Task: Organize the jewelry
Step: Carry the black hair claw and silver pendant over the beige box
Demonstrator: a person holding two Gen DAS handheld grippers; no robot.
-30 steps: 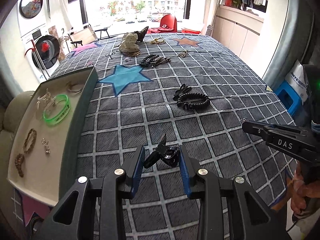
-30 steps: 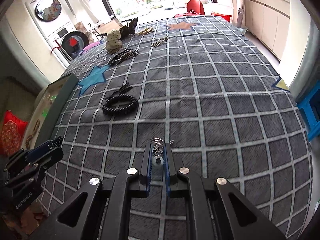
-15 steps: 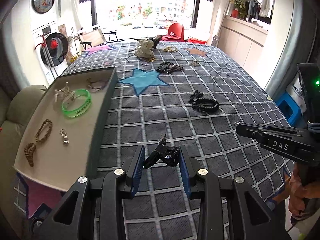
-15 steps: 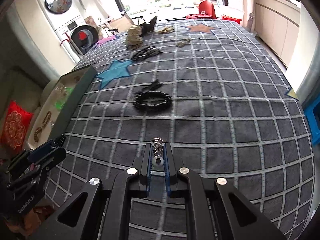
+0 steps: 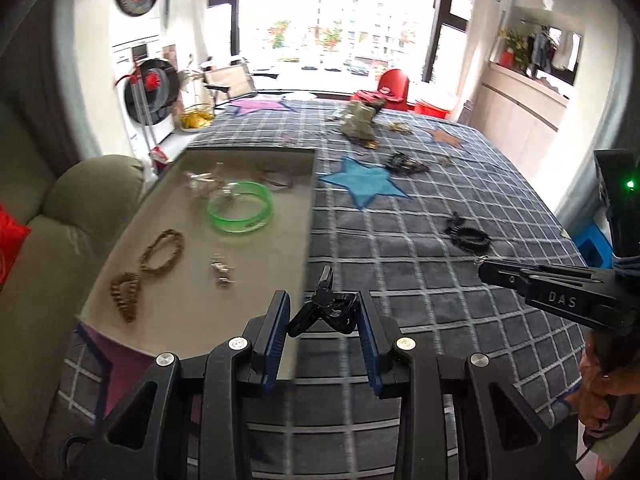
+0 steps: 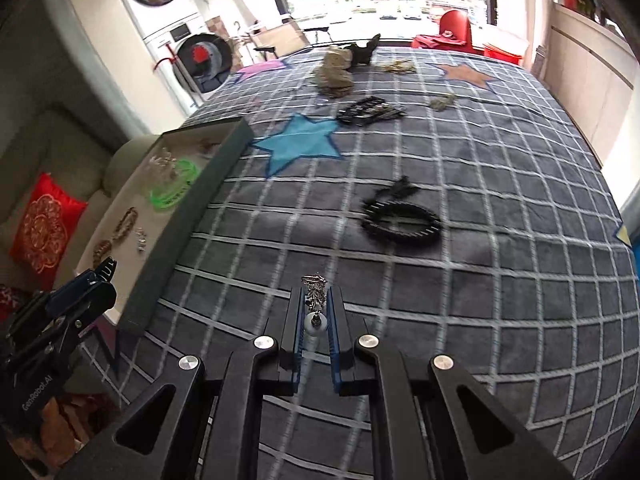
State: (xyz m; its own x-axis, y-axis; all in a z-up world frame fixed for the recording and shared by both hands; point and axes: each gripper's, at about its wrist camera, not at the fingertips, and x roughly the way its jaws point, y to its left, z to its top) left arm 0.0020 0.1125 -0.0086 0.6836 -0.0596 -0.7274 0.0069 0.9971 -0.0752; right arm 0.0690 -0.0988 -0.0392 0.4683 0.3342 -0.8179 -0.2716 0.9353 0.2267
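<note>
A: Left gripper: a black hair clip is held between the blue pads, jaws about half closed on it. It is carried just above the tray's near right rim.

B: Right gripper: jaws nearly together, pinched on a silver charm piece with a white bead at its lower end. It is held over the grid cloth, right of the tray.

A: Tray contents noted: green bangle, brown braided bracelet, a second brown piece at the near left corner, small silver bits between them. More items at the far end are blurred and cannot be told.

B: On the cloth: black bead loop is seen beyond the right gripper, well apart from the tray. Further items are scattered near the blue star.
</note>
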